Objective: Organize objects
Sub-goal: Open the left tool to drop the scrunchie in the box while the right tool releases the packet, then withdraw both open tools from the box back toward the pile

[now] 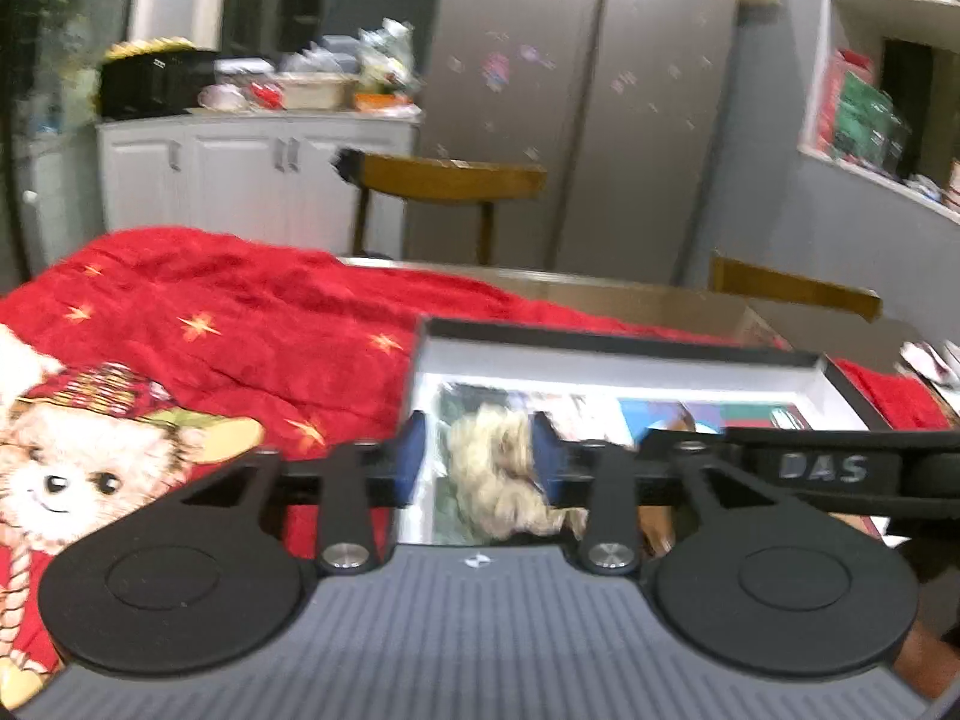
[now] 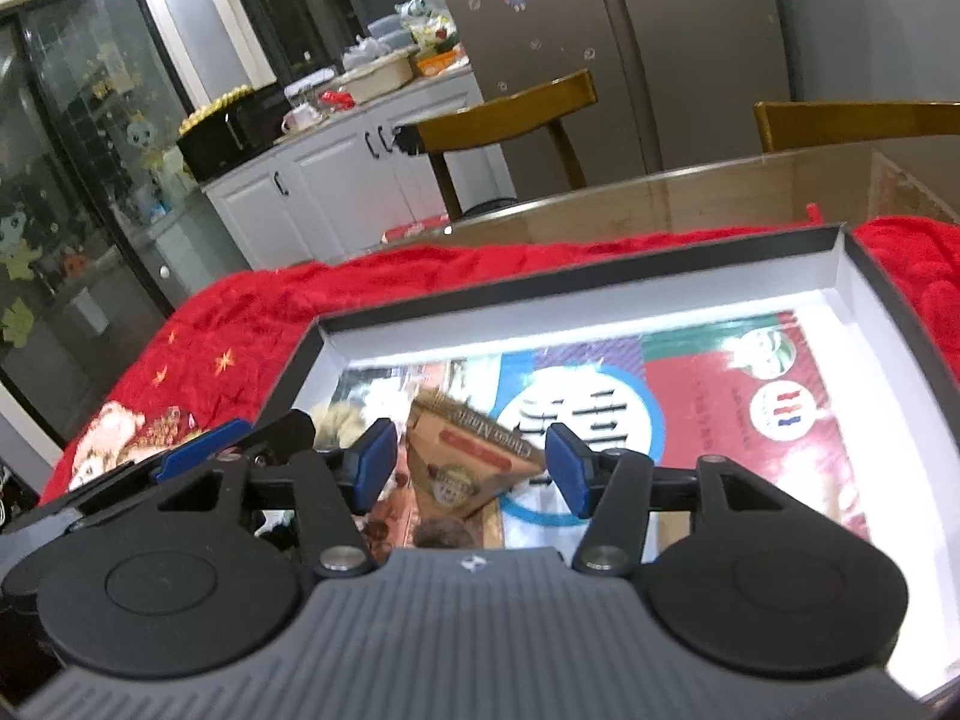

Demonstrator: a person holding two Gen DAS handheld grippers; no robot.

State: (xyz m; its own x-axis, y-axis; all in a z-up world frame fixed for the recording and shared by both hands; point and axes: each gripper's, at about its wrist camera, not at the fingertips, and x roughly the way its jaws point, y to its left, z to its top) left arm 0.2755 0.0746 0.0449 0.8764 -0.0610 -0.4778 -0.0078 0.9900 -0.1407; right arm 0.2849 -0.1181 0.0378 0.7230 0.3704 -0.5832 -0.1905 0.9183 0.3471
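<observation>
A shallow black box (image 1: 600, 339) (image 2: 540, 282) with white inner walls lies on a red blanket (image 1: 240, 300) (image 2: 252, 312). A colourful printed book (image 2: 720, 420) (image 1: 690, 414) lies flat in it. My left gripper (image 1: 480, 462) is open over the box's left part, with a blurred fluffy beige thing (image 1: 498, 468) between its blue pads and not pressed by them. My right gripper (image 2: 471, 468) is open over a brown triangular carton (image 2: 474, 456) that lies in the box between its pads. Each gripper also shows at the edge of the other's view.
The blanket covers a glass-topped table (image 2: 660, 192). Two wooden chairs (image 2: 510, 114) (image 2: 852, 126) stand at its far side, in front of a grey fridge (image 2: 600, 30). A white cabinet (image 1: 240, 168) with a cluttered top is at the back left. An open cardboard box (image 1: 660, 300) sits beyond the black box.
</observation>
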